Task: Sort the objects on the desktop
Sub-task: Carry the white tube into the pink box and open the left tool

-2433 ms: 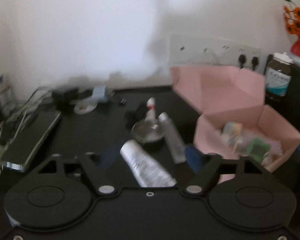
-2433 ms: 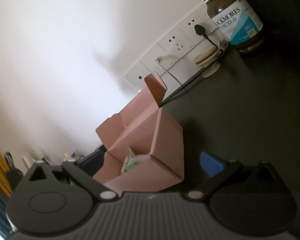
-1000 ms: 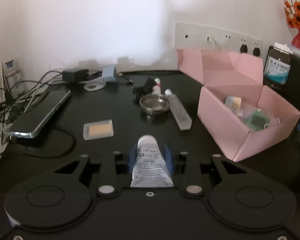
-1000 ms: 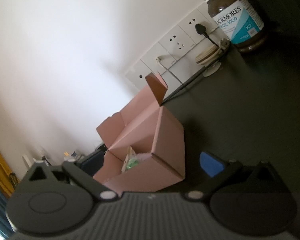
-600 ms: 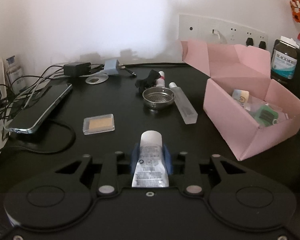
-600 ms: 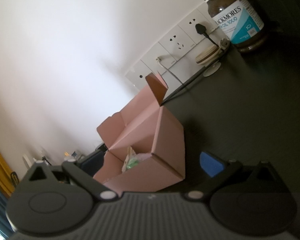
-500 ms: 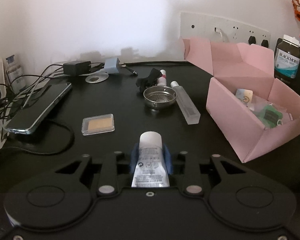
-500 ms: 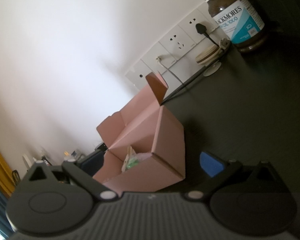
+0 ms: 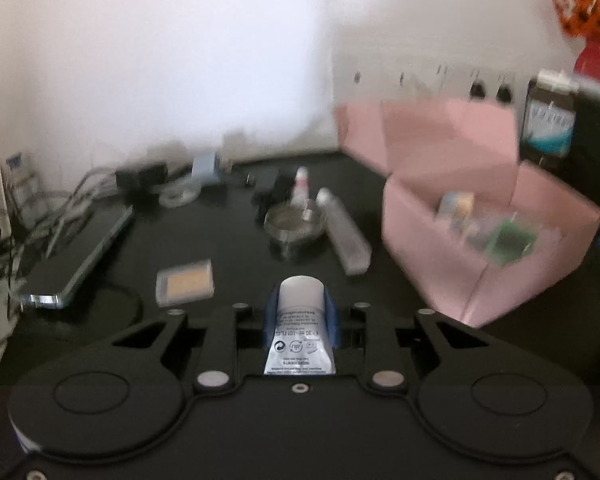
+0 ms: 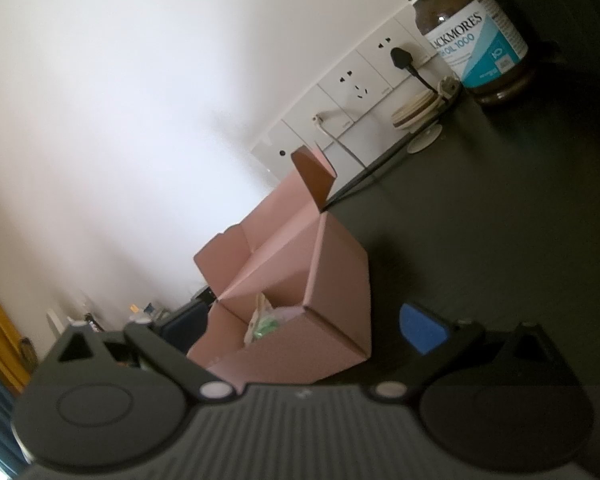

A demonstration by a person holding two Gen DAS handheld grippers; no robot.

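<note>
My left gripper [image 9: 300, 312] is shut on a white cream tube [image 9: 300, 320], held above the black desk, cap pointing forward. The open pink box [image 9: 488, 216] with several small items inside stands ahead to the right. On the desk lie a metal strainer [image 9: 294, 222], a clear bottle [image 9: 346, 240], a small red-capped bottle [image 9: 301, 184] and a clear case with a tan pad [image 9: 185, 287]. My right gripper [image 10: 300, 328] is open and empty, tilted, with the pink box [image 10: 300, 292] between its spread fingers [image 10: 422, 328].
A phone [image 9: 80, 252] and a tangle of cables lie at the left with a charger [image 9: 140, 178]. A brown supplement bottle [image 9: 550, 120] [image 10: 472, 36] stands by wall sockets [image 10: 356, 80]. Orange flowers in a red vase [image 9: 592, 56] stand far right.
My left gripper closed on the cream tube, lifted it off the desk, and is now swinging, blurring the view. The right gripper has stayed still.
</note>
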